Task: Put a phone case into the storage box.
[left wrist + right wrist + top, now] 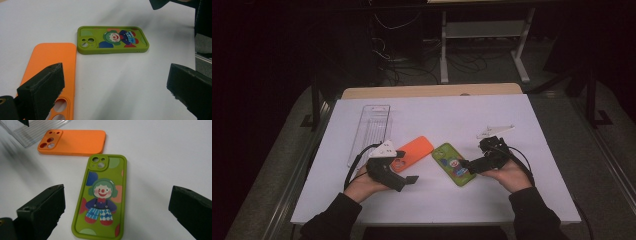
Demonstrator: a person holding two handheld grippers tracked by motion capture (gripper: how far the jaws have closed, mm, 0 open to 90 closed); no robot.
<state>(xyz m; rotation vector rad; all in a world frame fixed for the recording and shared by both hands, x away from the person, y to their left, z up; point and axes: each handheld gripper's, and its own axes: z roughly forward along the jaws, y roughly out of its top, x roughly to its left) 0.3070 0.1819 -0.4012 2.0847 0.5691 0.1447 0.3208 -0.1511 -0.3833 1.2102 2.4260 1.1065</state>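
Both spread right gripper [117, 215] jaws flank the green case [102, 197].

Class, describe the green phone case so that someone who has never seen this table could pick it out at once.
On the white table, look near the front edge, between the left gripper and the right gripper. Two phone cases lie flat there; the green phone case is the one nearer the right gripper. Unlike the plain orange phone case, it bears a cartoon clown.

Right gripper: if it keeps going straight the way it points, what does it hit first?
Most likely the green phone case, which lies flat on the table between the open jaws of the right gripper. The orange phone case lies farther along. Depth is hard to judge.
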